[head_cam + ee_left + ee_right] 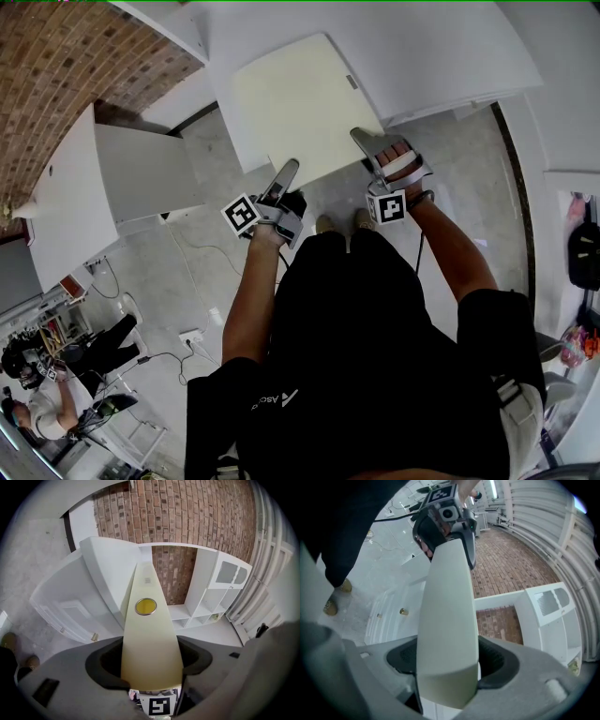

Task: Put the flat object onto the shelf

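Observation:
The flat object (300, 103) is a cream rectangular panel held out level in front of me, above the floor. My left gripper (281, 183) is shut on its near left edge and my right gripper (370, 150) on its near right edge. The left gripper view looks along the flat object (150, 639) with the dark pads (105, 665) against both faces; a round yellow inset (146, 606) sits in its surface. In the right gripper view the flat object (447, 620) fills the jaws the same way. The white shelf (201, 606) stands ahead against the brick wall.
A white cabinet (141, 173) stands at the left beside the brick wall (56, 66). A white door panel with a brass knob (403, 612) lies low on the floor. Cables and a power strip (190, 336) cross the floor. Another person (56, 398) is at the lower left.

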`<move>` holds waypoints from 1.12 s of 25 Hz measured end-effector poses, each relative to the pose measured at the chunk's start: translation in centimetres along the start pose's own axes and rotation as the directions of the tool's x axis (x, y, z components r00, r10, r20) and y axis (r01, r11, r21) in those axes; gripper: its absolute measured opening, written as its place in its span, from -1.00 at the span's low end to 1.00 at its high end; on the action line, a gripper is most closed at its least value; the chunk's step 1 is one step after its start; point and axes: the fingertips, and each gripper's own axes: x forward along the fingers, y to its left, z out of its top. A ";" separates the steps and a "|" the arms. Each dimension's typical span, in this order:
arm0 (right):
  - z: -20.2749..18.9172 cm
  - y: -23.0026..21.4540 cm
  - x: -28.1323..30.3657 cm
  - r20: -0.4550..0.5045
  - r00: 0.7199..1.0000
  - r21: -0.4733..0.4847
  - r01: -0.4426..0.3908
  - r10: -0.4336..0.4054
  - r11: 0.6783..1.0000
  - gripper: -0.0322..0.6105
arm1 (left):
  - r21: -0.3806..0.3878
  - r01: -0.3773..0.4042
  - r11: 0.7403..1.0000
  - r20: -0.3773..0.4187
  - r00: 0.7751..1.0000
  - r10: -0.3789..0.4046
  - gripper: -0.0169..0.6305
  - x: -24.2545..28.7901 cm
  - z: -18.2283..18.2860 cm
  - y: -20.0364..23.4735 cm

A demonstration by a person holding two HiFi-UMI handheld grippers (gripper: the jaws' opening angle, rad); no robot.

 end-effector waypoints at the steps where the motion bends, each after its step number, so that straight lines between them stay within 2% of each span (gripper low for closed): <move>1: 0.0 -0.1 -0.1 -0.003 1.000 0.002 0.002 -0.002 1.000 0.11 | -0.001 0.003 1.000 0.003 1.000 -0.003 -0.07 0.0 0.1 -0.1; 7: -0.8 -0.8 -0.8 -0.028 0.999 0.010 0.022 -0.021 1.000 0.11 | 0.008 0.008 1.000 -0.013 1.000 -0.008 -0.07 0.8 -0.5 -1.2; 12: -1.5 -3.7 -1.5 -0.042 0.997 0.007 0.072 -0.072 0.997 0.10 | 0.027 0.023 0.999 -0.034 0.999 -0.022 -0.07 1.9 -0.6 -3.2; 16: -2.7 -5.6 -2.4 -0.080 0.992 0.004 0.096 -0.096 0.995 0.10 | 0.043 0.046 0.998 -0.059 0.997 -0.044 -0.07 3.1 -1.0 -6.1; 28: -5.2 -15.7 -8.0 -0.135 0.971 -0.003 0.198 -0.197 0.980 0.10 | 0.108 0.103 0.989 -0.122 0.989 -0.090 -0.07 5.4 -3.4 -17.6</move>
